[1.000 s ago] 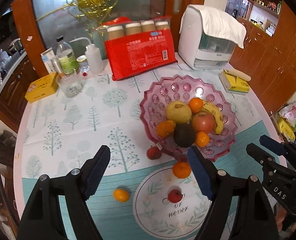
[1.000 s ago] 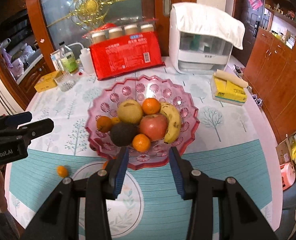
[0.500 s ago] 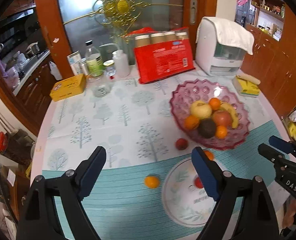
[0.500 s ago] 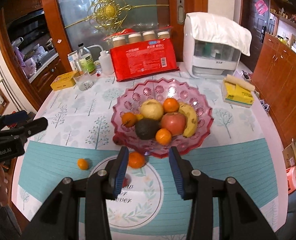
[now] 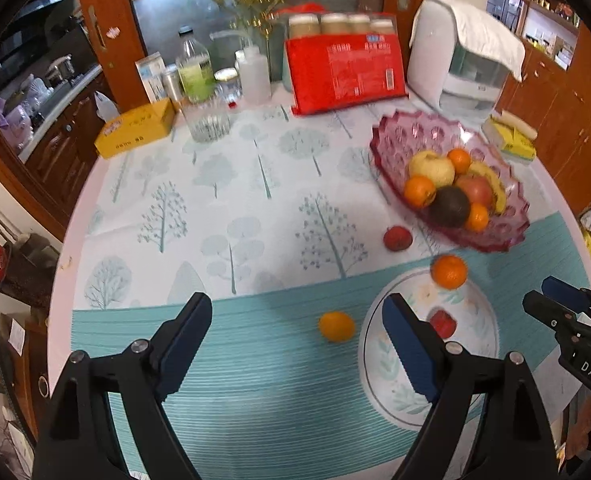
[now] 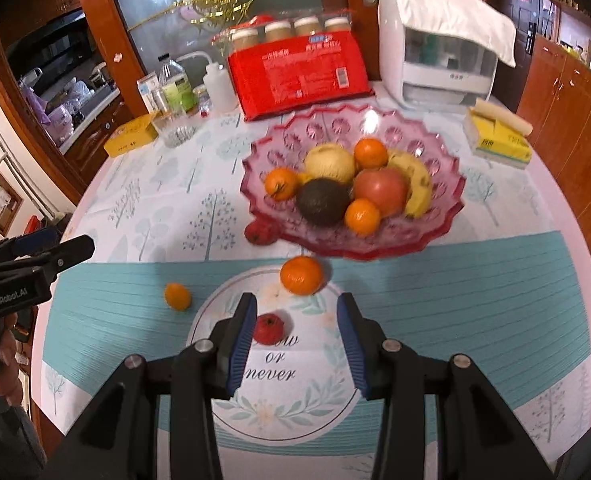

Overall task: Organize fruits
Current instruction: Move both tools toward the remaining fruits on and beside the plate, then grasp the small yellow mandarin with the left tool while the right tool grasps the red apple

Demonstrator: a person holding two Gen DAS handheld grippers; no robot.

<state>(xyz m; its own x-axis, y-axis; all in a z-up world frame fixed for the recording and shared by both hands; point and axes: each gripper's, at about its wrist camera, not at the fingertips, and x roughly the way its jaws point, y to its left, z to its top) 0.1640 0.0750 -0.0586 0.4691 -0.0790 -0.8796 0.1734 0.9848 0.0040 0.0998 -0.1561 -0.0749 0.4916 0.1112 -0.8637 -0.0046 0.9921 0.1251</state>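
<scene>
A pink glass bowl [image 6: 435,216] [image 5: 391,148] holds a pear, oranges, an avocado, a red apple and a banana. Loose on the tablecloth lie an orange [image 6: 301,275] [image 5: 449,271], a small orange [image 6: 177,297] [image 5: 336,326], a small red fruit [image 6: 268,329] [image 5: 441,323] and another red fruit [image 6: 259,233] [image 5: 397,238] beside the bowl. My right gripper [image 6: 297,308] hovers above the small red fruit, jaws narrowly apart and holding nothing. My left gripper [image 5: 295,316] stands wide open over the small orange, without touching it.
At the back stand a red package [image 6: 299,74], a white appliance [image 6: 435,56] under a towel, bottles [image 5: 193,70] and a glass [image 5: 209,122]. A yellow box [image 5: 135,132] sits back left, a yellow tissue pack [image 6: 495,140] back right. Wooden cabinets surround the round table.
Both grippers have drawn back from the bowl toward the table's near edge, the left also shifting left. The left jaws have widened. The loose fruits now lie just ahead of the fingers.
</scene>
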